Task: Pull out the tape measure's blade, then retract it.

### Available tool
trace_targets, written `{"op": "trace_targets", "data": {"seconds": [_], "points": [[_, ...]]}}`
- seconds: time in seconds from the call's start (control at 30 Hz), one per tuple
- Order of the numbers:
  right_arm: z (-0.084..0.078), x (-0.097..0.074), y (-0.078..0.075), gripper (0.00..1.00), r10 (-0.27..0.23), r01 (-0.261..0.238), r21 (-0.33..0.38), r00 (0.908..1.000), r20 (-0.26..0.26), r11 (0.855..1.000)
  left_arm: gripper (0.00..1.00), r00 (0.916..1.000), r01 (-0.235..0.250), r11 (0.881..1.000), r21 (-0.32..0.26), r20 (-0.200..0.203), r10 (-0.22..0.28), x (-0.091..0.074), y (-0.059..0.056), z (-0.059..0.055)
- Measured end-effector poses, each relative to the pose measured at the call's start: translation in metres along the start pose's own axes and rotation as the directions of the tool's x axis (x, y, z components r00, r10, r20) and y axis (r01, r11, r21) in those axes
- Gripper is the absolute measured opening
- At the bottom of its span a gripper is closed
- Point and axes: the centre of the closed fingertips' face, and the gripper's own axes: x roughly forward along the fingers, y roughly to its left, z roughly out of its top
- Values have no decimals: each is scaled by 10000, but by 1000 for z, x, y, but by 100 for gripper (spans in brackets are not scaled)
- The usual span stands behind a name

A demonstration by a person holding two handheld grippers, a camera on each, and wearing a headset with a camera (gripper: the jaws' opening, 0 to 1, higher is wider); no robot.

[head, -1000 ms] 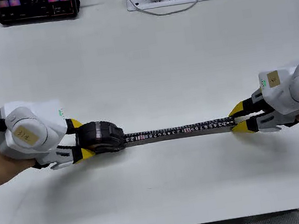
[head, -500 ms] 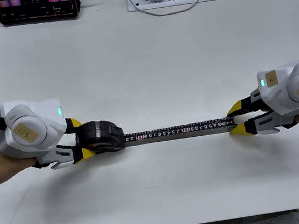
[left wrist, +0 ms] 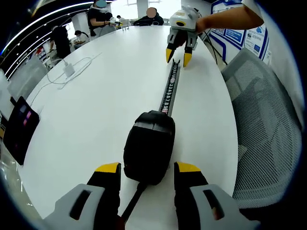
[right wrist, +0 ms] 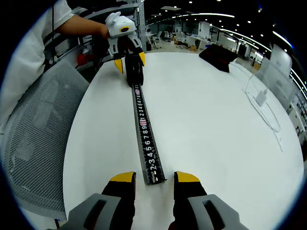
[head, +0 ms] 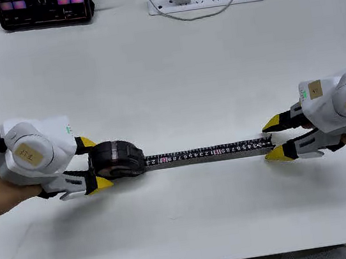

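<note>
Head view: left gripper (head: 96, 163) straddles tape measure (head: 120, 157); right gripper (head: 272, 140) jaws parted.

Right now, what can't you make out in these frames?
Left gripper grip: left gripper view, the tape measure case bulges over the jaws' inner faces, so contact is unclear.
Blade numbers: head view, too small.
Shape of the end hook: right gripper view, too small, lying between the open jaws of the right gripper.
Black screen device: head view, cut off by the top edge, display blurred.
</note>
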Motion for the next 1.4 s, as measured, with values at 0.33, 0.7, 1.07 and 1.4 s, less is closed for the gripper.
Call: {"op": "trace_targets", "data": {"seconds": [0.33, 0.7, 1.07, 1.4], "points": [[1, -2, 1, 31, -120, 117, 209, 9998, 158, 9997, 41, 9999, -48, 9999, -166, 115, 50, 0, -1, 1], [6, -13, 1, 50, -819, 727, 1117, 9934, 804, 9911, 57, 9948, -597, 9948, -821, 776, 661, -11, 2, 6], [11, -22, 3, 63, -1300, 1149, 1490, 9869, 959, 9821, 67, 9893, -851, 9853, -1480, 1051, 1012, -20, -2, 5], [15, -29, 6, 71, -1684, 1456, 1825, 9788, 1162, 9724, 76, 9787, -1319, 9701, -2035, 1287, 1601, -28, -5, -5]]}}
